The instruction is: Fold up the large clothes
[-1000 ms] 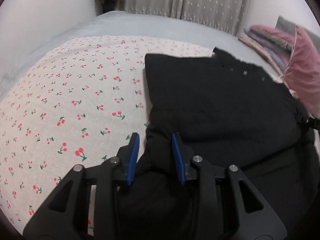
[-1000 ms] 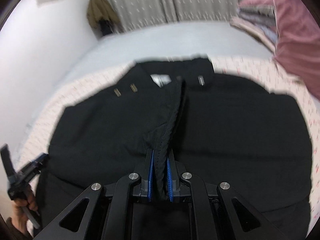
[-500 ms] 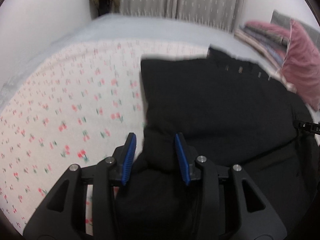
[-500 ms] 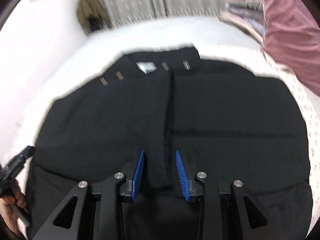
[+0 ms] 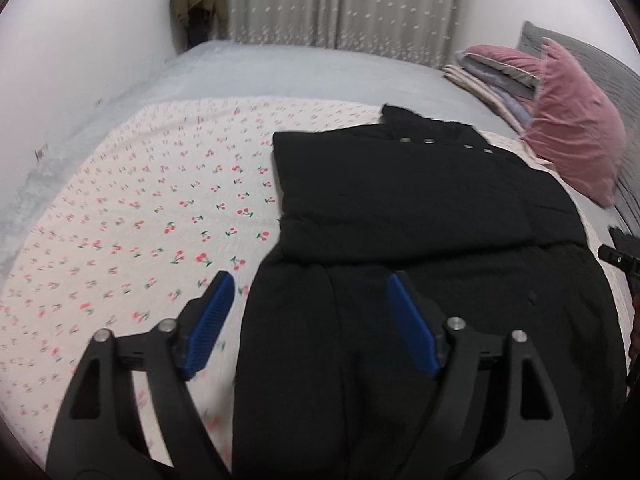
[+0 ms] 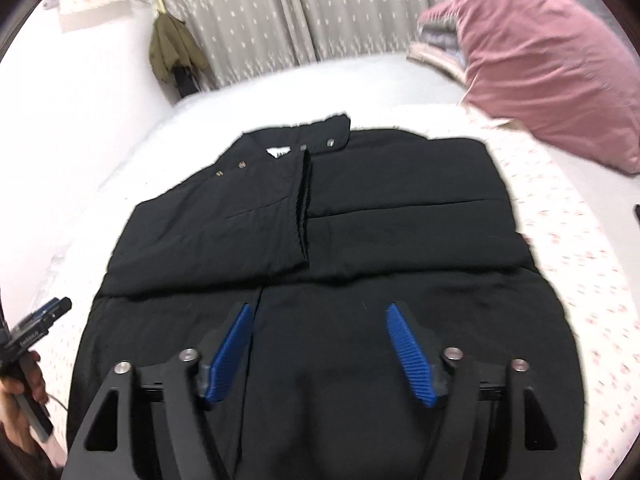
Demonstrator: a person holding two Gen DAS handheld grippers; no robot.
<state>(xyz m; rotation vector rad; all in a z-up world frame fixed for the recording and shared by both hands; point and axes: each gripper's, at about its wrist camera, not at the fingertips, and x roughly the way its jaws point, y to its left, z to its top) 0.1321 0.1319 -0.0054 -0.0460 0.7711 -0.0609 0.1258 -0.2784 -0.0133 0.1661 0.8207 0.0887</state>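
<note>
Both sleeves released since a second ago, left gripper [image 5: 308, 320] and right gripper [image 6: 320, 356] opening empty above black coat [image 6: 360, 216] on cherry-print sheet [image 5: 152, 208]; regrip hem corners evenly.

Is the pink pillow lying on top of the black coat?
No, the pink pillow sits apart from the black coat, with a strip of bedsheet showing between them.

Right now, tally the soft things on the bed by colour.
Black: 1, coat
Pink: 1, pillow
Cherry-print: 1, sheet
Mixed pastels: 1, stack of folded linens, layers too blurred to count
Total: 4
</note>
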